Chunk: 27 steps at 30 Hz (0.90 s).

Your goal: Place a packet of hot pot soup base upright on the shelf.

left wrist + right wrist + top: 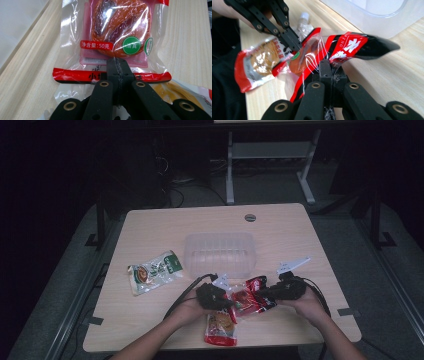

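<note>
Red-and-clear snack packet [248, 298] hangs above the tabletop [280, 227], pinched by left claw [117, 65] and right claw [329, 68] at opposite edges; pulling apart risks tearing its film.

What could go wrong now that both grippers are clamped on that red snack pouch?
Both the left gripper and right gripper pinch only the thin film edges of the red snack pouch, so pulling apart might tear it or let it slip. It hangs over a second pouch, which could get dragged. The clear tub stands close behind and could be bumped.
</note>
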Available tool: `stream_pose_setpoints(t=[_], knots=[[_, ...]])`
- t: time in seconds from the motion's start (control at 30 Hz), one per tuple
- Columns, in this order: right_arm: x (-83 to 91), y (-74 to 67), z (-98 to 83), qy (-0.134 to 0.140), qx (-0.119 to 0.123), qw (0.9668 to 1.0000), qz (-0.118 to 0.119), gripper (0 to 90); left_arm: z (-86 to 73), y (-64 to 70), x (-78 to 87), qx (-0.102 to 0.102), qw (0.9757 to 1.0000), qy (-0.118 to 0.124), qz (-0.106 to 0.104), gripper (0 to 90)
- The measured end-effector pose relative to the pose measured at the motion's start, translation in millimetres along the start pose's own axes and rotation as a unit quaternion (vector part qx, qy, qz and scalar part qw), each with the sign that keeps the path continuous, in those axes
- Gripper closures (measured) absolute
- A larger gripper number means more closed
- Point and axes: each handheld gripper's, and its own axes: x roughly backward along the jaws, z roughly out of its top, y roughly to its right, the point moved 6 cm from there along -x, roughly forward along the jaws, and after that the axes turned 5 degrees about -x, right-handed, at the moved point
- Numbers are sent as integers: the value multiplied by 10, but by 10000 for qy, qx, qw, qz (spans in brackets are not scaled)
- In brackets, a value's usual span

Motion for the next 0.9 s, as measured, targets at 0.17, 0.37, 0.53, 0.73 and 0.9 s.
stream_pose_setpoints(t=[0.17, 0.37, 0.53, 0.73, 0.9], knots=[[8, -11, 4, 37, 46, 10000, 18, 900, -1, -4, 3, 16, 10000, 14, -20, 897], [53, -26, 23, 165, 103, 9998, 101, 900, 9, 6, 35, 98, 9998, 113, -162, 878], [138, -78, 66, 459, 67, 9985, 277, 900, 15, 18, 139, 133, 9995, 209, -190, 862], [188, -153, 117, 633, 261, 9971, 326, 900, -62, 7, 306, 245, 9991, 319, -150, 806], [261, -214, 196, 884, 325, 9945, 464, 900, -131, -15, 448, 381, 9983, 427, -105, 753]])
